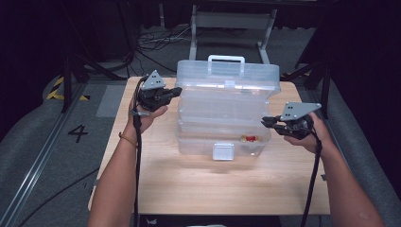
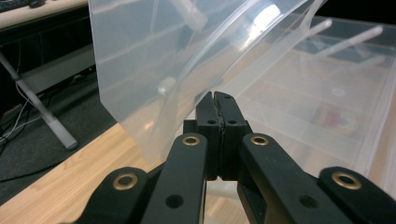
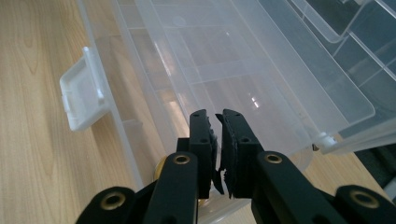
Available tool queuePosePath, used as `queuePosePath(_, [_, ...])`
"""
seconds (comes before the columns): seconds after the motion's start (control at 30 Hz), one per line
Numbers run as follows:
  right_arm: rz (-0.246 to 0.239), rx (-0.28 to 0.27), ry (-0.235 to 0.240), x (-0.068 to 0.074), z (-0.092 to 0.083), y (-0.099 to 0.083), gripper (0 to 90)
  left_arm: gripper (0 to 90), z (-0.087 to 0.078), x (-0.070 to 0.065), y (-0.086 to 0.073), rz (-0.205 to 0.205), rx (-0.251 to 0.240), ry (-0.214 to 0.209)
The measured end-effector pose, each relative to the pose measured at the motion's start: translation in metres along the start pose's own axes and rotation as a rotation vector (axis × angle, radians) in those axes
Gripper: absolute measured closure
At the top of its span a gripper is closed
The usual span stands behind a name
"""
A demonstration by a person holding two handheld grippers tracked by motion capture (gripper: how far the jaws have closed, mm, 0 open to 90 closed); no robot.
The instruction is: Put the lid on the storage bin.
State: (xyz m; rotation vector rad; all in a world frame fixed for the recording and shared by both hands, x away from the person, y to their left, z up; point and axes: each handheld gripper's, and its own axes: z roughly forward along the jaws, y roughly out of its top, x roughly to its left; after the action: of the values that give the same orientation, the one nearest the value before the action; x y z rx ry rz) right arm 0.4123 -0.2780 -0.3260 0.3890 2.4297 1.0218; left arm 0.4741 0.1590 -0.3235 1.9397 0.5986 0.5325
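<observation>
A clear plastic toolbox point(image 1: 222, 113) stands in the middle of the wooden table point(image 1: 213, 184), its lid point(image 1: 227, 75) raised at the back with a white handle point(image 1: 226, 59) on top. A small red and yellow item point(image 1: 250, 138) lies inside near the front right. My left gripper point(image 1: 177, 90) is at the box's left side by the lid; its jaws are shut with nothing between them, the tips point(image 2: 214, 95) just short of the lid's edge point(image 2: 154, 60). My right gripper point(image 1: 264, 121) is at the box's right end, shut and empty, its tips point(image 3: 215, 114) over the box's rim.
A white latch point(image 1: 222, 151) hangs at the box's front wall, also seen as the latch point(image 3: 81, 95) in the right gripper view. Bare table lies in front of the box. Metal frame legs and cables point(image 1: 156, 42) are on the floor behind the table.
</observation>
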Motion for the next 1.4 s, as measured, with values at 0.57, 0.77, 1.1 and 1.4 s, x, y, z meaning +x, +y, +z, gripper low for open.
queuePosePath(0.57, [0.101, -0.047, -0.072, -0.002, -0.017, -0.027, 87.1, 90.0, -0.009, -0.016, -0.011, 0.046, 0.033, -0.013])
queuePosePath(0.77, [0.14, -0.041, -0.09, -0.003, -0.016, -0.037, 86.0, 90.0, -0.01, -0.021, -0.017, 0.049, 0.055, -0.026])
queuePosePath(1.1, [0.166, -0.047, -0.092, -0.001, -0.014, -0.044, 85.4, 90.0, -0.011, -0.03, -0.028, 0.065, 0.088, -0.021])
queuePosePath(1.4, [0.183, -0.051, -0.084, 0.001, -0.012, -0.05, 85.0, 90.0, -0.013, -0.034, -0.037, 0.055, 0.102, -0.036])
